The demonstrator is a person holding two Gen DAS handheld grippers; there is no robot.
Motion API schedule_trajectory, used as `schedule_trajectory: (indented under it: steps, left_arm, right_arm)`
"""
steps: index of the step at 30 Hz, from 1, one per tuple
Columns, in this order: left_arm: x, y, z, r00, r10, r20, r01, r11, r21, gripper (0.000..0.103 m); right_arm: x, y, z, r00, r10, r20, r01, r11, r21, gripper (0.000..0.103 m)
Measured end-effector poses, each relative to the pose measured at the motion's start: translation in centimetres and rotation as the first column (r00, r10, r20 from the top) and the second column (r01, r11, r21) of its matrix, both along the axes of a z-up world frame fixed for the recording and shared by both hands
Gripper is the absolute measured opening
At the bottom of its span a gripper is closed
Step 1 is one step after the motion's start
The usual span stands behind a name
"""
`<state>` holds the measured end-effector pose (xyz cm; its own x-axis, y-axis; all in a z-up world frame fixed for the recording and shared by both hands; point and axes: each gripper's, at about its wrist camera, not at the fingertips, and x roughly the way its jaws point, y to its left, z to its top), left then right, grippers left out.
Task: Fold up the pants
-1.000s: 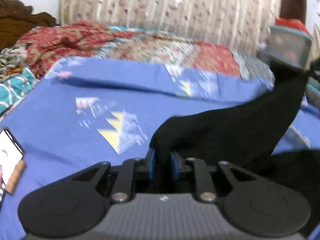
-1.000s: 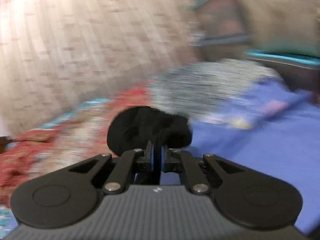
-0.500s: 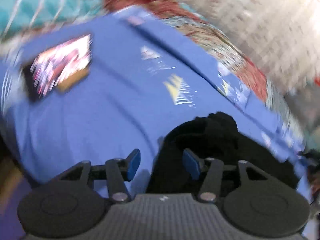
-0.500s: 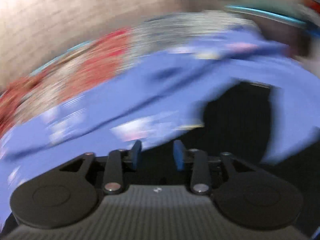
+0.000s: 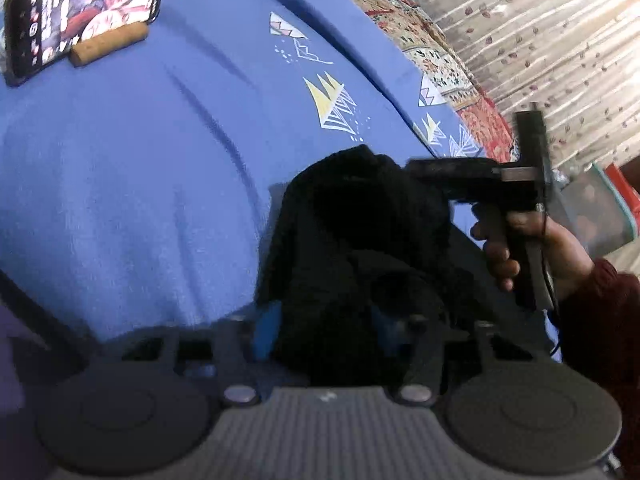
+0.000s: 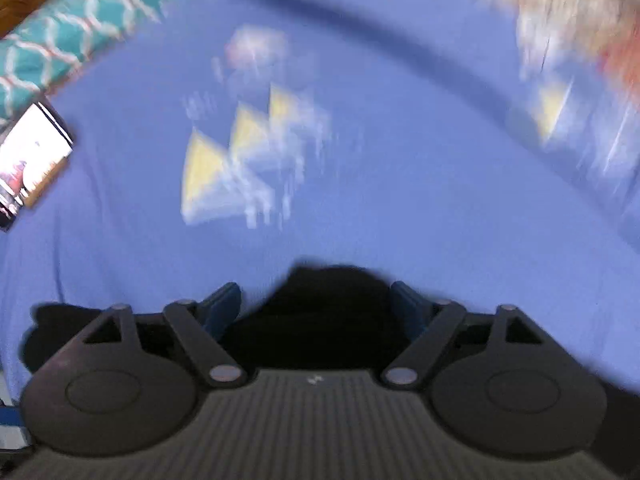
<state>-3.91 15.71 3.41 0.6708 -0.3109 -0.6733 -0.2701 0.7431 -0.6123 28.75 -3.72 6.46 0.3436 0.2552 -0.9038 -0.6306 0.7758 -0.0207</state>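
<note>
The black pants (image 5: 352, 232) lie in a bunched heap on the blue bedsheet (image 5: 140, 180). My left gripper (image 5: 324, 320) points down at the near end of the heap. Its jaws are closing, and black fabric fills the gap between the blue pads (image 5: 266, 330). In the blurred right wrist view, my right gripper (image 6: 316, 292) stands open over the sheet (image 6: 400, 140). A hump of the pants (image 6: 328, 312) sits between its fingers, and the left pad is clear of it. The left wrist view shows a person's hand (image 5: 520, 248) holding the right gripper's handle beside the heap.
A phone (image 5: 80, 12) with a lit screen leans on a small wooden stand (image 5: 108, 46) at the far left of the bed. A patterned quilt (image 5: 440, 68) and a curtain (image 5: 540, 40) lie beyond the sheet. Teal patterned cloth (image 6: 60, 48) lies at the far left.
Both grippers let go of the lifted pants and tipped down toward the bed. The pants dropped into a heap. The right gripper swung down and opened; the left opened, then narrowed on the fabric.
</note>
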Motion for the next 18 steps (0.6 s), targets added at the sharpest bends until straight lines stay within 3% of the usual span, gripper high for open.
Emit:
schedule_trajectory:
  steps: [1,2,3,5,8,10,12,14,15,17,18]
  left_arm:
    - [-0.1,-0.1,0.3,1.0,-0.005,0.018,0.004,1.0,0.028,0.024]
    - [-0.3,-0.2,0.7,0.999,-0.014,0.035,0.013,0.999,0.05,0.013]
    - [-0.4,-0.3,1.1,0.998,-0.025,0.062,0.02,0.997,0.075,0.012]
    - [-0.5,-0.3,2.1,0.993,-0.045,0.109,0.034,0.994,0.103,0.011]
    - [-1.0,-0.7,3.0,0.989,-0.066,0.134,0.042,0.983,0.179,0.01]
    - [-1.3,-0.8,2.8,0.989,-0.082,0.121,0.056,0.976,0.208,0.008]
    - [-1.4,-0.7,2.5,0.992,-0.078,0.096,0.056,0.976,0.211,0.009]
    - [-1.8,-0.4,2.1,0.996,-0.052,0.075,0.035,0.978,0.208,0.014]
    - [-2.0,-0.1,2.0,0.997,-0.041,0.067,0.026,0.98,0.199,0.028]
    - [-2.2,0.3,2.0,0.998,-0.017,0.054,0.007,0.985,0.17,0.054]
    - [-2.2,0.5,2.0,0.998,-0.009,0.058,0.0,0.988,0.152,0.057]
  right_arm:
    - [-0.5,-0.2,0.0,1.0,-0.01,0.025,0.009,1.0,0.002,0.037]
    - [-1.5,-0.8,0.5,0.998,0.022,0.053,-0.022,1.0,0.006,0.016]
    - [-2.3,-1.2,1.6,0.997,0.036,0.07,-0.039,0.998,0.039,0.016]
    - [-4.3,-3.3,5.3,0.982,0.004,0.188,-0.039,0.983,0.179,0.016]
    - [-7.7,-8.8,10.6,0.919,-0.114,0.378,-0.071,0.894,0.443,0.017]
    - [-9.1,-12.0,11.0,0.885,-0.184,0.428,-0.054,0.872,0.486,0.025]
    - [-8.4,-13.2,9.6,0.894,-0.228,0.386,0.054,0.909,0.413,0.073]
    - [-7.6,-13.7,7.3,0.892,-0.263,0.368,0.173,0.95,0.26,0.076]
    - [-7.5,-14.1,6.9,0.885,-0.28,0.371,0.2,0.95,0.239,0.076]
    - [-7.2,-14.3,7.1,0.878,-0.322,0.353,0.226,0.931,0.288,0.076]
    - [-7.0,-14.2,7.6,0.878,-0.334,0.342,0.226,0.92,0.319,0.076]
